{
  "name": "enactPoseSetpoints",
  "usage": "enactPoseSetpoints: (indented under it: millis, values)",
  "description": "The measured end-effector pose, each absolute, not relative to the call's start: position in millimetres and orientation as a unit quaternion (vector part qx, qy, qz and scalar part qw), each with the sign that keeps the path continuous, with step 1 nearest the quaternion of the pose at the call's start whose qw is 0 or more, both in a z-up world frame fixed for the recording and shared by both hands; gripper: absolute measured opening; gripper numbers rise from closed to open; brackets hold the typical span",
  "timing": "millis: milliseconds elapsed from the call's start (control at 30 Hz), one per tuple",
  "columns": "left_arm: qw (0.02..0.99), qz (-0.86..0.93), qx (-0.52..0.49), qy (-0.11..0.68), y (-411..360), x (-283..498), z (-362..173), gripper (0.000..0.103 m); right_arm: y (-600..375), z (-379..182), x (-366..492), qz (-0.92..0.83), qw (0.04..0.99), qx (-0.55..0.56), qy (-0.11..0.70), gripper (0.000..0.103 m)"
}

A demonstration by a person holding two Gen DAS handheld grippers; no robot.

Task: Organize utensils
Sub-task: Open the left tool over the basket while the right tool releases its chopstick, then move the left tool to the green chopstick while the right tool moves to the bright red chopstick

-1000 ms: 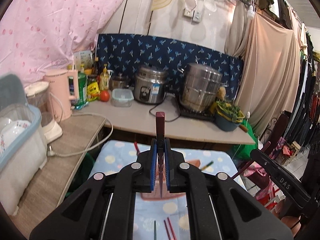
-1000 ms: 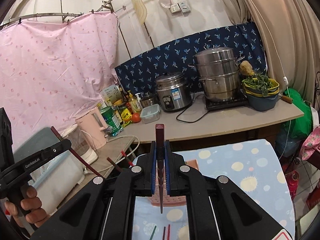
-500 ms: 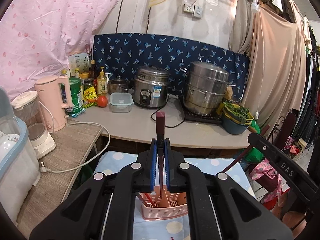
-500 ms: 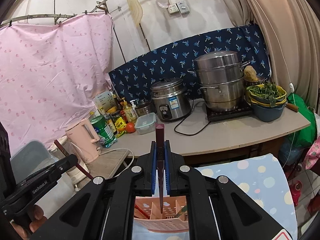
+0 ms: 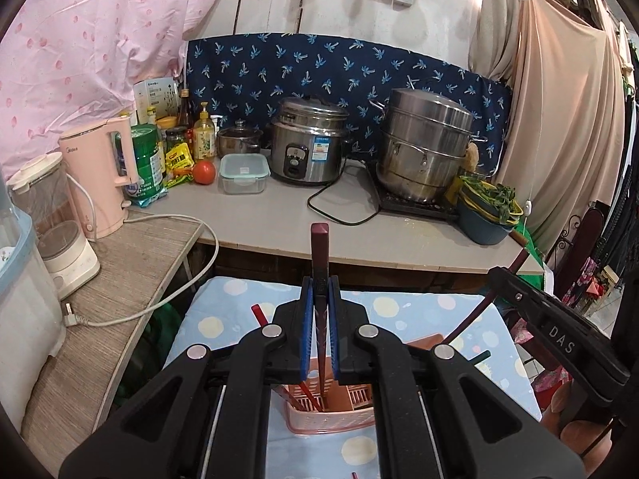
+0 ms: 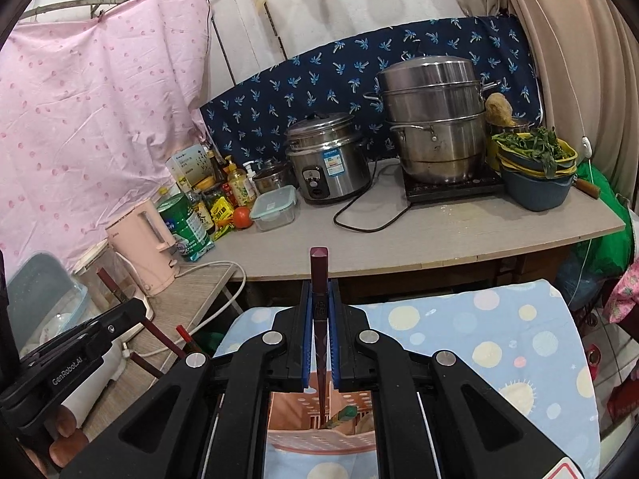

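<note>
- Left wrist view: left gripper [image 5: 319,331] pinches a dark red chopstick [image 5: 320,255] upright, its lower tip over the pink utensil basket [image 5: 331,419] on the dotted cloth [image 5: 223,311].
- Right wrist view: right gripper [image 6: 319,339] clamps another dark red chopstick [image 6: 319,275], tip inside the basket [image 6: 319,435].

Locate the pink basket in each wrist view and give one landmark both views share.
Left wrist: pink basket at bottom centre, below the left gripper.
Right wrist: pink basket at bottom centre, framed between the right gripper's arms.
Shared landmark: rice cooker on the counter behind.
</note>
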State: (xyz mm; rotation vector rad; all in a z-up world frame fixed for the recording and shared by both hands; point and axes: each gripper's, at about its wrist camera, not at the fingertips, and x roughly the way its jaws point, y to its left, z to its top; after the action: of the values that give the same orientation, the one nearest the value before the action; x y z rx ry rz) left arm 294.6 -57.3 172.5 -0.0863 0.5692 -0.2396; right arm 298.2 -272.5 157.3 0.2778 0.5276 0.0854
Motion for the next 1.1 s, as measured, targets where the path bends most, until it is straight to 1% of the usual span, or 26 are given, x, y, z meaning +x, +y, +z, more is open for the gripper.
enactPoseSetpoints:
  millis: [333,400,433,467,533,567,767,1100]
  values:
    - [0.949,-0.113,-0.042,0.290,-56.3,299.2,164.0,0.007,-269.9,142.0,301.3,0.040,0.950,0.136,0.277,0.008]
    - [0.950,-0.109,-0.046,0.289,-55.0,299.1,163.8,0.007,-271.0,142.7,299.2,0.034,0.951,0.136,0.275,0.019]
    - [0.951,-0.105,-0.047,0.287,-53.9,298.7,163.4,0.010,-272.1,143.2,298.3,0.035,0.952,0.138,0.273,0.020]
    - [0.952,-0.103,-0.047,0.285,-53.6,298.3,163.7,0.016,-273.2,144.0,296.8,0.035,0.952,0.140,0.271,0.022]
    - [0.953,-0.097,-0.047,0.282,-52.8,295.7,164.1,0.026,-275.4,146.8,292.4,0.035,0.952,0.142,0.268,0.022]
    - [0.954,-0.098,-0.047,0.281,-52.5,294.7,164.4,0.027,-275.9,147.9,290.3,0.035,0.953,0.143,0.266,0.024]
    - [0.954,-0.095,-0.044,0.279,-52.0,287.2,166.3,0.027,-272.6,153.8,273.3,0.036,0.956,0.131,0.258,0.028]
    - [0.956,-0.100,-0.037,0.275,-49.8,255.8,171.0,0.028,-263.4,154.3,232.7,0.050,0.957,0.117,0.260,0.030]
